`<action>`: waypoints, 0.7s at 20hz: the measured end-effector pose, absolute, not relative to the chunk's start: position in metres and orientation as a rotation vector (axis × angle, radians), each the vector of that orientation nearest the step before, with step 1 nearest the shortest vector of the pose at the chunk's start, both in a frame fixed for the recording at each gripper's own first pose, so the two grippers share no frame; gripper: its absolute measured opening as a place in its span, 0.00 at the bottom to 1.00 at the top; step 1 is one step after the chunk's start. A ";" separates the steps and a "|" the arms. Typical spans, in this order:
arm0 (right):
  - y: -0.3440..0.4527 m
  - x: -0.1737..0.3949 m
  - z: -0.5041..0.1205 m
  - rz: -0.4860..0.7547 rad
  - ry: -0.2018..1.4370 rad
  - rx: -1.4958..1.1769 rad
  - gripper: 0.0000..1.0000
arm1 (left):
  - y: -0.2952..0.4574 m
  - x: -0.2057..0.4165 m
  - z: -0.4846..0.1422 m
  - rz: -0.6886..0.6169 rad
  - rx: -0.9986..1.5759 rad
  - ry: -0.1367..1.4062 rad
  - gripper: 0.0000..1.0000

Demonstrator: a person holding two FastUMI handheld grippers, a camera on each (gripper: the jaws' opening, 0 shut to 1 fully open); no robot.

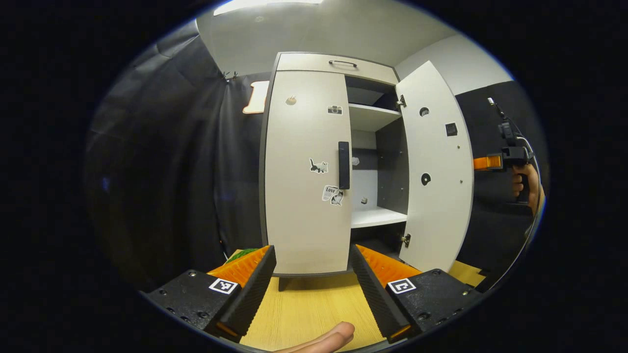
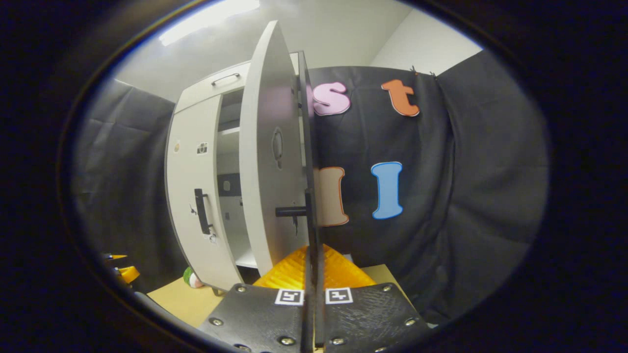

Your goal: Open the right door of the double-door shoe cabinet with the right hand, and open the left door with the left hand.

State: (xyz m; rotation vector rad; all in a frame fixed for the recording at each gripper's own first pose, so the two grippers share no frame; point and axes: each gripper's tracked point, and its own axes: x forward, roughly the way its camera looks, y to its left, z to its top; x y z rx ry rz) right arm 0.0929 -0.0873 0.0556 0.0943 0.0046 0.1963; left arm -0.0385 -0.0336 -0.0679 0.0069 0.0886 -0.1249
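1. Gripping the edge of the right door [image 2: 270,162], the right gripper [image 2: 310,274] has its fingers pressed together on the panel's thin front edge, just below the door's black handle [image 2: 292,212]. In the left gripper view that same gripper [image 1: 490,162] appears off to the side, held by a hand [image 1: 521,181].
2. Right door [image 1: 436,171] stands swung well out from the shoe cabinet [image 1: 338,63], showing the white shelves [image 1: 375,215] inside. This half of the task looks done or nearly so.
3. Left door [image 1: 306,171] sits shut, flush with the cabinet front; its vertical black handle [image 1: 344,165] lies at the inner edge.
4. Left gripper [image 1: 311,279] has its jaws spread wide, holding nothing, hovering above the wooden tabletop [image 1: 314,309] and well short of the left door. A fingertip [image 1: 333,337] of the holding hand shows at the bottom.
5. Step in hand, as I judge it: bring the left gripper up to the left handle.
6. Risks:
 - Handle stands close to the door face; a poorly aimed approach could push the door instead of catching the bar.
 - Right grip is on a thin edge; a twist could let it slip off.
 - Hard pull could rock the cabinet on its small feet.
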 end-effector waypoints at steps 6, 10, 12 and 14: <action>-0.120 0.051 0.061 0.023 -0.088 0.103 0.58 | -0.043 -0.006 -0.054 -0.127 0.009 0.083 0.93; -0.112 0.011 0.052 0.033 -0.097 0.122 0.91 | -0.050 0.015 -0.049 -0.126 -0.013 0.093 0.95; -0.103 -0.006 0.046 0.056 -0.102 0.119 0.99 | -0.052 0.027 -0.043 -0.120 -0.019 0.081 0.96; -0.089 -0.024 0.042 0.081 -0.119 0.117 0.99 | -0.054 0.043 -0.035 -0.119 -0.025 0.058 0.95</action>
